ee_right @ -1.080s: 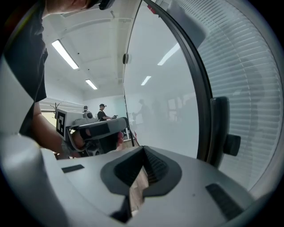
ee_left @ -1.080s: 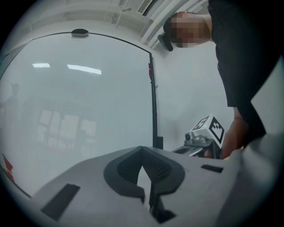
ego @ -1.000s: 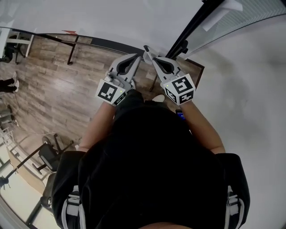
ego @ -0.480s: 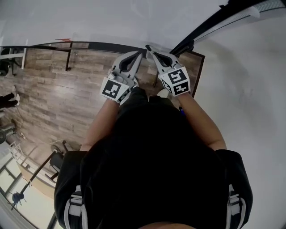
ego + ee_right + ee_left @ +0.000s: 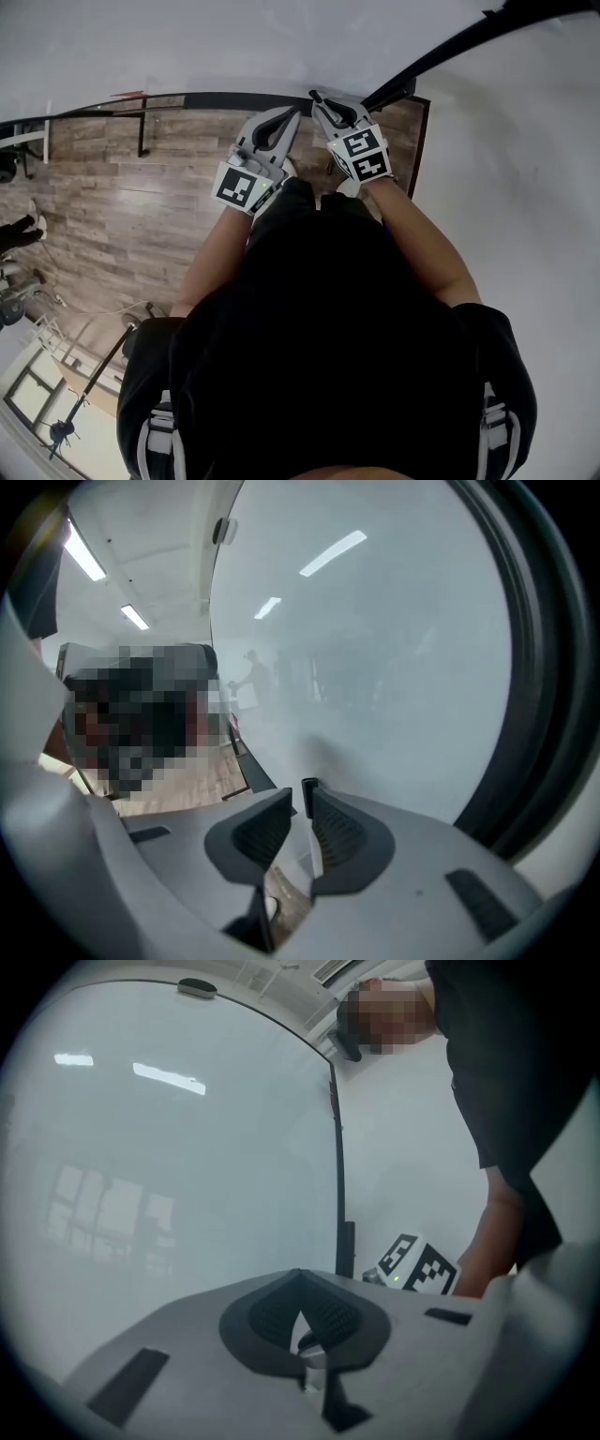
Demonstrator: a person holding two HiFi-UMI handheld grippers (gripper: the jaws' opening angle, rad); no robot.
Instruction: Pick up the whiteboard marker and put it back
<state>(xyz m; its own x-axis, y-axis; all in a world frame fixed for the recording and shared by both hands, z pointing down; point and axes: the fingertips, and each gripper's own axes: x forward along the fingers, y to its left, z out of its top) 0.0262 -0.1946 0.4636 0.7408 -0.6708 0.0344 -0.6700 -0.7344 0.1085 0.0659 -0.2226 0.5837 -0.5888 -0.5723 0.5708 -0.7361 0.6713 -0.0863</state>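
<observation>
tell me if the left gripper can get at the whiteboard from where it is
Probably yes. The left gripper points straight at the whiteboard, with its jaws shut and empty. Nothing shows in the way between the two.

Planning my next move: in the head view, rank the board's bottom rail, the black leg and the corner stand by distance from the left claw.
1. Bottom rail: just ahead of the left claw.
2. Black leg: farther out to the left.
3. Stand: lower-left corner of the view.
</observation>
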